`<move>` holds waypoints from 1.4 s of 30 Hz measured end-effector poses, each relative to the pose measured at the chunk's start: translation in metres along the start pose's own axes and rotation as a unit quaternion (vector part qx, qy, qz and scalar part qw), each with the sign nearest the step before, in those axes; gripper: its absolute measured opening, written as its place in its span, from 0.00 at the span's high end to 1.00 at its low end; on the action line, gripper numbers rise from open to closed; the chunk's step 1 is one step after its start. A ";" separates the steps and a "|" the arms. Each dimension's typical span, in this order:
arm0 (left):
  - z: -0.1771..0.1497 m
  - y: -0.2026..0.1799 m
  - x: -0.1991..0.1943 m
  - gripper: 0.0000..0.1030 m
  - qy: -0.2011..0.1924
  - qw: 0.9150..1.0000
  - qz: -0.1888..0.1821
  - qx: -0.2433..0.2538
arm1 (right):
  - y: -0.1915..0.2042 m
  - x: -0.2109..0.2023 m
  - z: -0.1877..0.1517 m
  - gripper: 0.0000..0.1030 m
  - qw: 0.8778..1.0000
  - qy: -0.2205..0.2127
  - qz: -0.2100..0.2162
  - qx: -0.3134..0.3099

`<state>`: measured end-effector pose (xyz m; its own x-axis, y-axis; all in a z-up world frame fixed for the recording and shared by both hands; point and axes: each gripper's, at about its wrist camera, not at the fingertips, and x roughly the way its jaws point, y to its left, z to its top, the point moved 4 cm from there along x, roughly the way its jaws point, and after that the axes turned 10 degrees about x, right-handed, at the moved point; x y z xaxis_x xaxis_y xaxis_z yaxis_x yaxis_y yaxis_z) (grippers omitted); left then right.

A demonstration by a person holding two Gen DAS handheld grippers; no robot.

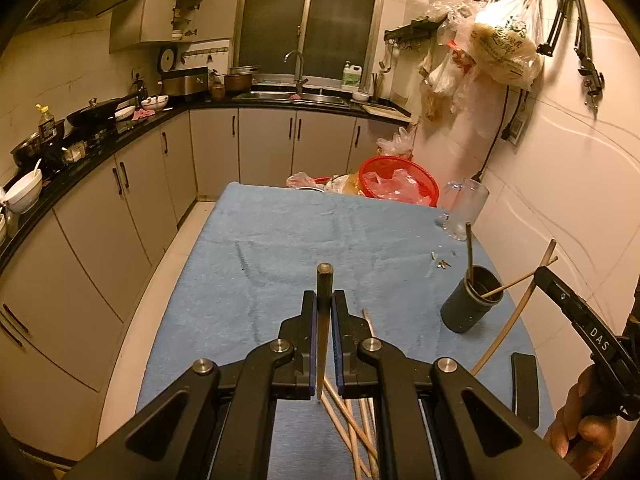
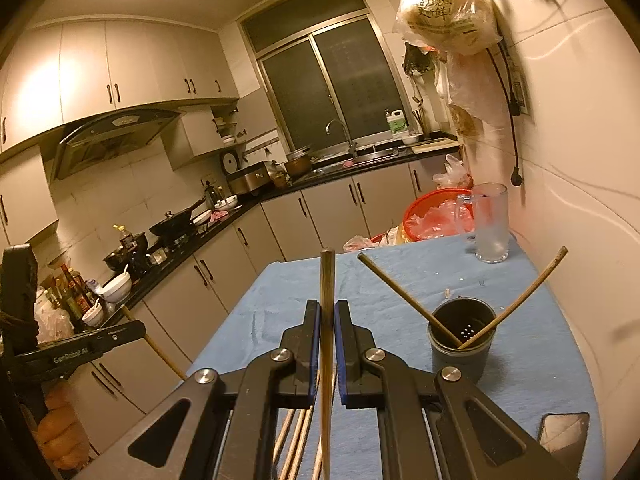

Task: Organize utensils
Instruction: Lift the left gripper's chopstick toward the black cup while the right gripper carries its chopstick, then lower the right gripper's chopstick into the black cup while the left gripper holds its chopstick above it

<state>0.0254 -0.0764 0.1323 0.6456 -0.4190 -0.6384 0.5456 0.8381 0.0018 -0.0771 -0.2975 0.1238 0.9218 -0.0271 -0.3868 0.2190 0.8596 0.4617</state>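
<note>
Fingers (image 1: pixel 308 320) of the left gripper (image 1: pixel 324 300) are pinched tight on a dark chopstick (image 1: pixel 324 276), its blunt end poking out past the tips towards 12 o'clock; the right gripper (image 2: pixel 327 310) is clamped the same way on a pale chopstick (image 2: pixel 327 276), which runs straight up between its pads; so both hands are loaded and both sit above the table.

Target is the cup (image 2: pixel 460 340), a dark holder at 3 o'clock from the right gripper and about 2 o'clock from the left; two chopsticks already lean in it, crossed, one tipping to 10 o'clock and one to 2 o'clock; I'd judge this the carry-and-drop step, with plenty left, since a loose pile (image 1: pixel 352 420) lies on the cloth (image 1: pixel 260 240) under the left gripper at 6 o'clock.

How to do it well, as I read it: one hand at a time, or the sticks will clash over the mouth; swing the right one first, being nearer; tilt so the lower end leads, aim at the open gap at 12 o'clock of the rim between the two leaning sticks, and let go only once the end is well inside; a knock on a leaning stick could tip the cup, which looks light and stands free.

Further out: a glass mug (image 2: pixel 490 224) stands at 1 o'clock near the wall, clear of the path; a dark flat thing (image 2: pixel 560 432) lies at 5 o'clock by the table edge, and I can't tell what it is.
</note>
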 end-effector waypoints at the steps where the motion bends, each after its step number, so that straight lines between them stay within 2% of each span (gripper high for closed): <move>1: 0.001 -0.002 0.000 0.93 -0.001 1.000 0.000 0.002 | -0.001 -0.001 0.001 0.93 1.000 -0.001 -0.001 0.001; 11: 0.014 -0.031 -0.004 0.93 -0.001 0.999 -0.020 0.029 | -0.021 -0.015 0.011 0.93 1.000 -0.020 -0.009 0.018; 20: 0.036 -0.074 -0.005 0.93 -0.002 0.996 -0.057 0.064 | -0.042 -0.032 0.028 0.93 0.998 -0.042 -0.022 0.028; 34: 0.095 -0.147 -0.012 0.93 -0.022 0.988 -0.114 0.104 | -0.068 -0.047 0.089 0.93 0.994 -0.092 -0.042 0.043; 42: 0.119 -0.177 0.003 0.93 -0.018 0.984 -0.127 0.126 | -0.086 -0.040 0.119 0.93 0.991 -0.106 -0.059 0.056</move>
<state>-0.0058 -0.2675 0.2218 0.4868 -0.6197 -0.6156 0.8044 0.5928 0.0393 -0.0945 -0.4309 0.1946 0.9318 -0.2397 -0.2725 0.3515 0.7829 0.5133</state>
